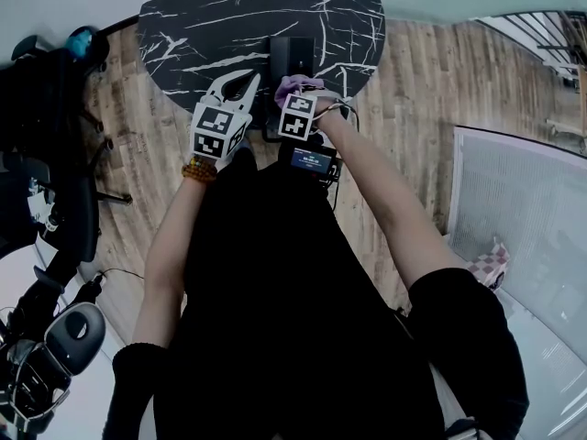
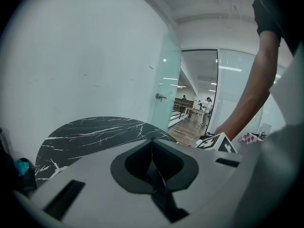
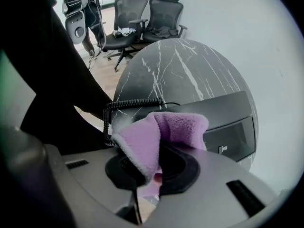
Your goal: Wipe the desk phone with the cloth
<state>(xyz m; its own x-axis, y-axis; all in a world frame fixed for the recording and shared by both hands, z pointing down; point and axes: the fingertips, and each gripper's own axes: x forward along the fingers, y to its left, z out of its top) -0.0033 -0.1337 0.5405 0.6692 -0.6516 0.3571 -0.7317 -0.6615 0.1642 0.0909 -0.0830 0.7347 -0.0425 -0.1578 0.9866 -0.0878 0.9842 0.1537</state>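
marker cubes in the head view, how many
2: left cube on the left gripper, right cube on the right gripper, side by side at the table's near edge. None seem hidden.

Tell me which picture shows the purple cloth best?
The right gripper view: the purple cloth fills the middle, pinched in the right gripper. The head view shows only a small bit; the left gripper view shows none.

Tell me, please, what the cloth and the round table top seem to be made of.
Cloth: soft purple fleece or microfibre, by its fuzzy nap. Table top: looks like matte black marble with white veins, though it may be a printed laminate.
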